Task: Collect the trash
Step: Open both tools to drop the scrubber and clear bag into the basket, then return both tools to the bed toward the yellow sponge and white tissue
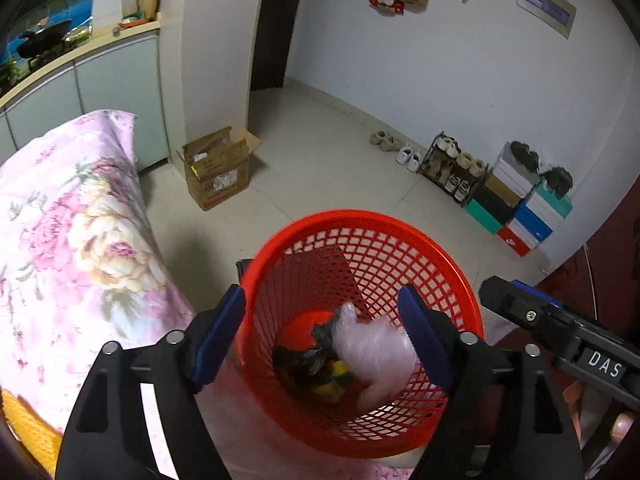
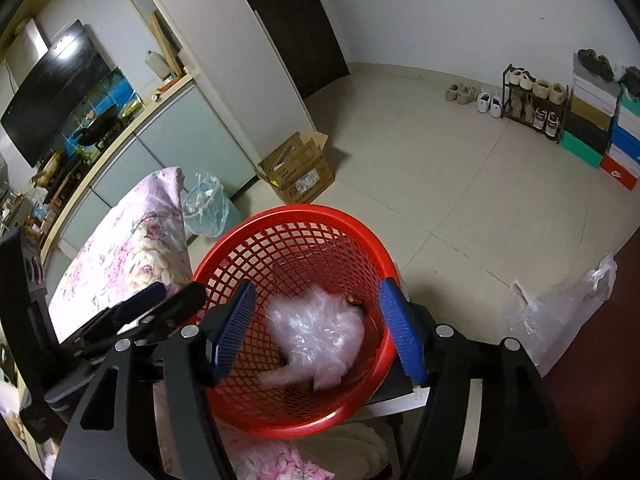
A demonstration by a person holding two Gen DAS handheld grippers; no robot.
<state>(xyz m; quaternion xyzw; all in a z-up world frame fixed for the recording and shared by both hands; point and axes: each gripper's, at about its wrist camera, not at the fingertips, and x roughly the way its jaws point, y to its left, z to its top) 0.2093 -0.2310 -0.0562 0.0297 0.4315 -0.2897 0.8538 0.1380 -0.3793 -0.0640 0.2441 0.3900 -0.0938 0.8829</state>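
Red mesh plastic fills the lower middle of both of your wrist views: the trash basket [image 1: 362, 320] stands upright with its round mouth facing up toward both cameras. Inside it lies a crumpled clear-pink plastic bag [image 1: 374, 356], blurred in both views; from the left wrist its long axis runs roughly from 11 o'clock to 5 o'clock, with a thin tail toward 6 o'clock. At about 9 o'clock of the bag sits a black scrap [image 1: 308, 354], and something yellow [image 1: 334, 378] shows at the bottom.

Your left gripper [image 1: 322, 338] hangs over the basket mouth with its blue pads spread wide, nothing between them, the bag lying free below. Your right gripper [image 2: 318, 330] is likewise parted over the basket, pads clear of the bag.

A floral pink cover [image 1: 76, 240] lies at 9 o'clock of the basket. A cardboard box [image 1: 218, 168] stands on the tiled floor at 11 o'clock, and another clear bag [image 2: 560, 312] lies at 3 o'clock in the right view.
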